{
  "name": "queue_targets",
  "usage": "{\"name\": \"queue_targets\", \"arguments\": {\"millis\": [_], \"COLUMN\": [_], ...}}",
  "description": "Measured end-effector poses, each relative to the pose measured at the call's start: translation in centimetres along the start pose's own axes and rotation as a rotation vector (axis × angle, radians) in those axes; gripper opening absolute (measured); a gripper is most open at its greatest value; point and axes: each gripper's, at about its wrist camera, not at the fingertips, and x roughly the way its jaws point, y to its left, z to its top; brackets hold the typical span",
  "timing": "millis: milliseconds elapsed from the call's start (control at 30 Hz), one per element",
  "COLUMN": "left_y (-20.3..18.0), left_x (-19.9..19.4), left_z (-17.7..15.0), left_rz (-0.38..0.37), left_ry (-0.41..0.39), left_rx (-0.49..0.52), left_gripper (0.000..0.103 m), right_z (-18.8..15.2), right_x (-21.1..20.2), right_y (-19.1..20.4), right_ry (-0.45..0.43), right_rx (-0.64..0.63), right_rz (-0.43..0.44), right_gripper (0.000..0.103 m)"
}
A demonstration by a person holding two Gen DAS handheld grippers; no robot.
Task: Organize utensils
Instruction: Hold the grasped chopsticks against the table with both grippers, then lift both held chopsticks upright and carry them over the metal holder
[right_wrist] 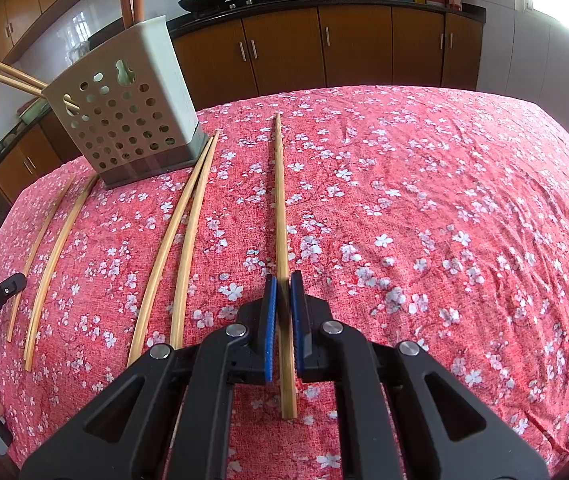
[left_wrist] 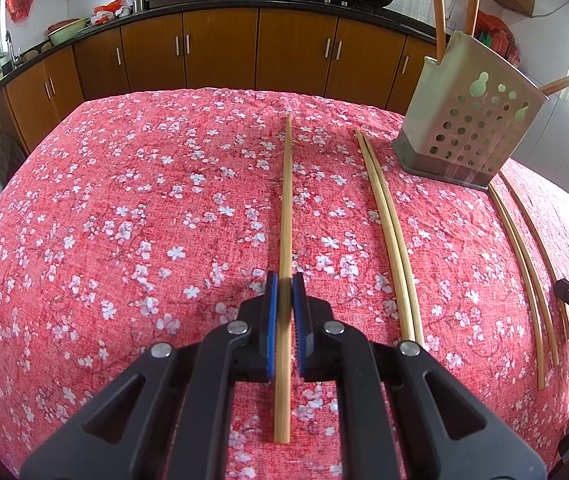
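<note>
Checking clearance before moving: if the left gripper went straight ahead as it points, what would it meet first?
Probably nothing soon: the left gripper points along its chopstick over bare tablecloth.

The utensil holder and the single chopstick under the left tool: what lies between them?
In the left wrist view, a pair of chopsticks lies on the tablecloth between them.

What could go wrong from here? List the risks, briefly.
1. The left tool pinches the leftmost chopstick near one end, as the right tool does the rightmost chopstick; either may swing or slip when lifted.
2. The holder stands between them, so both tools could collide there.
</note>
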Motion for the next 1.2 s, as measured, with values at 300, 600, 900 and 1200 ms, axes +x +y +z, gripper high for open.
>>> {"name": "queue_targets", "arguments": {"millis": [300, 600, 900, 1200], "left_y": [0.0, -0.4, 0.2, 0.2], "left_x": [0.0, -0.3, -1.0, -6.4], "left_z": [0.0, -0.4, -1.0, 1.1], "left_rz": [-0.001, -0.008, -0.001, -0.012], "left_ry": [0.000, 0.001, 0.003, -0.142], "left_rx": [0.000, 0.022, 0.021, 0.055], "left_gripper": [0.010, 0.018, 0.008, 0.008], "right_z": [0.1, -0.4, -0.8, 1.2], "right_x": [0.0, -0.4, -0.7, -6.8], "right_y": [0.0, 0.6, 0.8, -0.1], "right_ry": [0.000, 0.002, -0.003, -0.198], "right_rx": [0.004, -0.014, -0.004, -0.011], "right_rz": [0.003, -0.010, 0.011, 0.023], "right_gripper": [0.008, 0.008, 0.008, 0.008]}}
